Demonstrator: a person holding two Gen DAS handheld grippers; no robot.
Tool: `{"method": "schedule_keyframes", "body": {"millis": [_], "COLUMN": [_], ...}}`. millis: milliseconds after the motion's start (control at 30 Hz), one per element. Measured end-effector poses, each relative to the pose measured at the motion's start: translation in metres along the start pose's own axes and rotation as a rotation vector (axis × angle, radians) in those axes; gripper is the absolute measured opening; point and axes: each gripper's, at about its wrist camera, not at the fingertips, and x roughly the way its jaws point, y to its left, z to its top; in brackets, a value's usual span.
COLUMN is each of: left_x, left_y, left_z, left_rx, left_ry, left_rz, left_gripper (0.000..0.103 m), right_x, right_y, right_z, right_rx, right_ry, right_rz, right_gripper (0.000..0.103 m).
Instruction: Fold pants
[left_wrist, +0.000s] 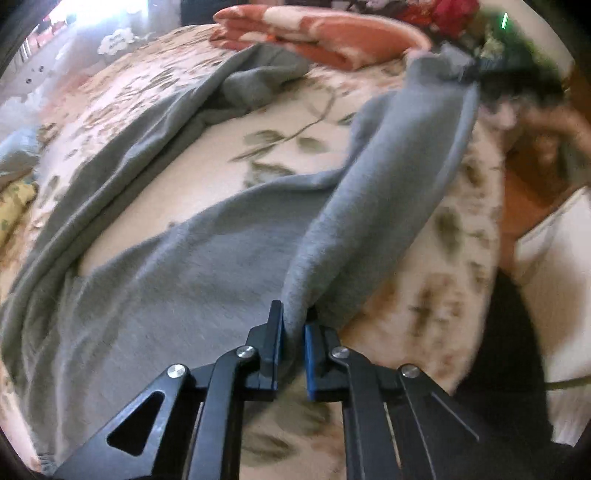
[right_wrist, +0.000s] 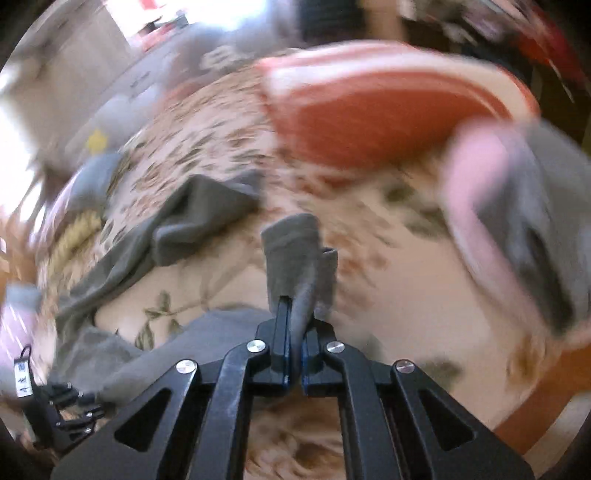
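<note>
Grey pants (left_wrist: 207, 258) lie spread on a floral bedcover, one leg stretching to the far left. My left gripper (left_wrist: 293, 325) is shut on a fold of the pants near the waist and lifts it. The other leg rises as a taut band to my right gripper (left_wrist: 476, 74), blurred at the upper right. In the right wrist view my right gripper (right_wrist: 297, 321) is shut on the grey leg end (right_wrist: 295, 251), held above the bed. The far leg (right_wrist: 192, 221) lies crumpled to the left, and the left gripper (right_wrist: 62, 417) shows at the lower left.
A folded orange and cream blanket (left_wrist: 325, 37) lies at the far side of the bed, also in the right wrist view (right_wrist: 369, 110). The floral bedcover (left_wrist: 277, 144) lies under the pants. A pink and grey item (right_wrist: 517, 221) is blurred at right. The bed edge falls away at right (left_wrist: 495, 229).
</note>
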Motion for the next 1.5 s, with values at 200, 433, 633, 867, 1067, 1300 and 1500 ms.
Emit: {"method": "schedule_keyframes", "body": {"millis": [200, 433, 633, 867, 1067, 1300, 1500], "left_x": [-0.001, -0.023, -0.026, 0.041, 0.075, 0.062, 0.029], "left_y": [-0.011, -0.008, 0.029, 0.033, 0.017, 0.046, 0.094], "left_z": [-0.022, -0.007, 0.043, 0.078, 0.093, 0.111, 0.121], "left_rx": [0.012, 0.029, -0.047, 0.089, 0.177, 0.024, -0.037], "left_ry": [0.062, 0.016, -0.042, 0.088, 0.134, 0.047, -0.048], "left_rz": [-0.031, -0.049, -0.003, 0.000, 0.056, 0.046, 0.121], "left_gripper": [0.019, 0.046, 0.055, 0.061, 0.027, 0.029, 0.051], "right_x": [0.009, -0.041, -0.017, 0.070, 0.058, 0.043, 0.005], "right_y": [-0.047, -0.035, -0.006, 0.001, 0.001, -0.022, 0.011], "right_z": [-0.039, -0.042, 0.015, 0.034, 0.022, 0.037, 0.051], "right_rx": [0.135, 0.079, -0.092, -0.241, -0.308, -0.151, -0.165], "right_ry": [0.088, -0.039, -0.026, 0.201, 0.183, 0.096, -0.072], "right_rz": [-0.137, -0.276, -0.141, -0.243, -0.259, -0.272, -0.244], "right_gripper": [0.012, 0.012, 0.066, 0.070, 0.017, 0.021, 0.066]}}
